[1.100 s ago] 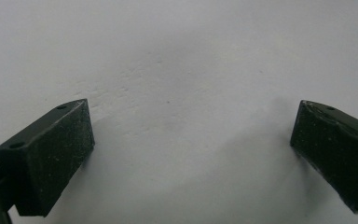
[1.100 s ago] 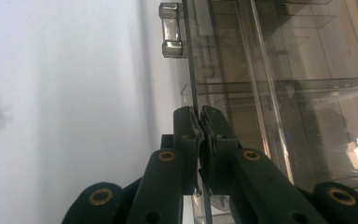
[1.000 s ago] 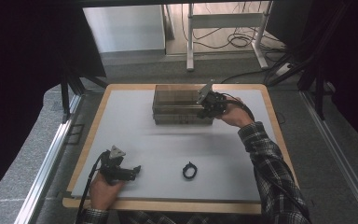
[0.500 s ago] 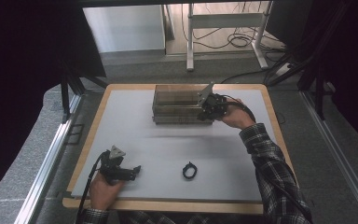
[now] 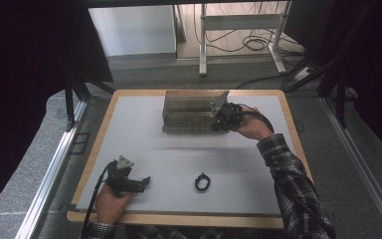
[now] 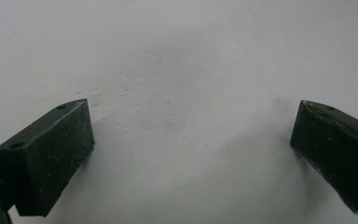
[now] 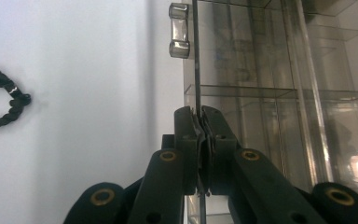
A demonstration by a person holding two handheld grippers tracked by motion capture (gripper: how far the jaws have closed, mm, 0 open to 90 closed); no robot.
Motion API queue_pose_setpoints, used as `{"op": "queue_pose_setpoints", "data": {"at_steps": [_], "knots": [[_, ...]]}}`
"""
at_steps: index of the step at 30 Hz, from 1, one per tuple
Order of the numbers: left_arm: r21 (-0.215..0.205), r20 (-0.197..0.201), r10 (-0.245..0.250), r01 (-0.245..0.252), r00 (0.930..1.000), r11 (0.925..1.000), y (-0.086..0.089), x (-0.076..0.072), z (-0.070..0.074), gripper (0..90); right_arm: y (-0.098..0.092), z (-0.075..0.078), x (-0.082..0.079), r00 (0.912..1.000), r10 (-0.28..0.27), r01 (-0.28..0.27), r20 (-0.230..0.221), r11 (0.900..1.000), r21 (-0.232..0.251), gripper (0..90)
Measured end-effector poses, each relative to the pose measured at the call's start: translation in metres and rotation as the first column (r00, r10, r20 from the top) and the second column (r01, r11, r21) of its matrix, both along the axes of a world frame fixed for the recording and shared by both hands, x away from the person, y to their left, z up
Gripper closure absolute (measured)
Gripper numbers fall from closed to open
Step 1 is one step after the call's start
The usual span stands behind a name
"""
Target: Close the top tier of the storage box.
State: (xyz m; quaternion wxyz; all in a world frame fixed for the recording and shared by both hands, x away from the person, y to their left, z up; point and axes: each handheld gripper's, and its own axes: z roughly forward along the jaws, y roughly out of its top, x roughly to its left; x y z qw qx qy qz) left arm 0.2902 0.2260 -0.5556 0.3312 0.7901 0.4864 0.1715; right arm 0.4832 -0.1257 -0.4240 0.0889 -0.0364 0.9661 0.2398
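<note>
A clear acrylic box [image 5: 189, 112] with inner compartments stands at the far middle of the white table [image 5: 258, 164]. My right gripper [image 5: 221, 119] is at the box's right end. In the right gripper view it [image 7: 199, 123] is shut on the edge of a thin clear panel [image 7: 196, 56] of the box, which carries a small clear handle [image 7: 179, 30]. A black beaded bracelet [image 5: 202, 182] [image 7: 0, 98] lies flat near the table's front. My left gripper [image 5: 143, 181] rests at the front left, and its jaws [image 6: 191, 154] stand wide open over bare table.
The table has a wooden rim [image 5: 179, 219]. Metal rails [image 5: 49, 169] run along its left side, and a desk frame with cables [image 5: 243, 35] stands on the floor beyond the far edge. Open white surface lies between the box and the bracelet.
</note>
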Motion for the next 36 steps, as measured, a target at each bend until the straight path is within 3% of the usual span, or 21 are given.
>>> {"op": "queue_pose_setpoints", "data": {"at_steps": [36], "knots": [[0.0,0.0,0.0,0.0,1.0,1.0,0.0,0.0,0.0,0.0,-0.001,-0.002,-0.017,0.9989,0.046,-0.046,0.005,0.999,-0.021,86.7]]}}
